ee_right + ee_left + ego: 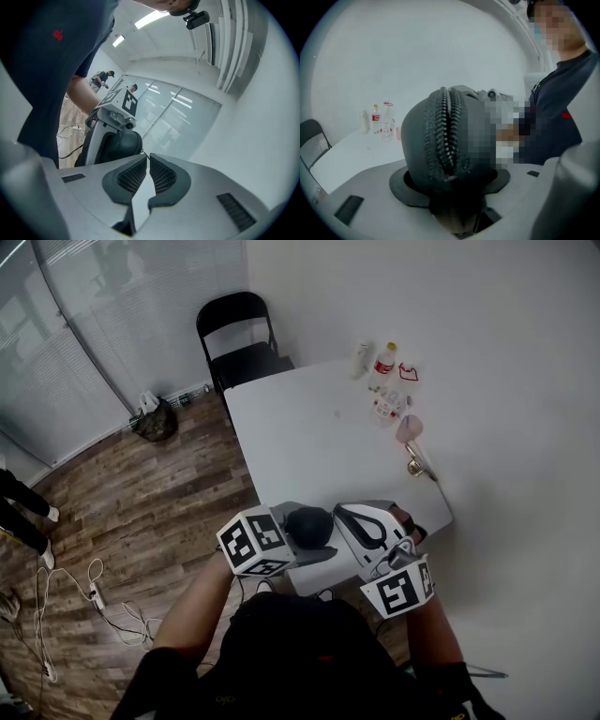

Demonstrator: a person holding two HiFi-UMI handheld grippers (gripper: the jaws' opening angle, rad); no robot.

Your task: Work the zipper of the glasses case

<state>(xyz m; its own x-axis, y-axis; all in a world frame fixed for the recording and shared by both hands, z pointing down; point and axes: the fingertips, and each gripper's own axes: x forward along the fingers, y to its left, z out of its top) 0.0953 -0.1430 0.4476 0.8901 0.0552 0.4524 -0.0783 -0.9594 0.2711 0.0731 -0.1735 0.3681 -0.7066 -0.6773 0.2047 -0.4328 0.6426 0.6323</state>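
Note:
The glasses case (307,526) is a black, rounded shell held over the near edge of the table. My left gripper (317,538) is shut on it. In the left gripper view the case (440,136) stands on end between the pads, and its zipper (447,131) runs up the middle towards the camera. My right gripper (339,514) comes in from the right with its jaws together at the case's far end. In the right gripper view its tips (146,157) pinch a thin dark zipper pull (143,153) that leads back to the case (119,145).
A white table (309,437) carries bottles (384,362) and a pink cup (409,427) at its far right, against the wall. A black folding chair (239,334) stands at the far end. Cables (84,601) lie on the wooden floor to the left.

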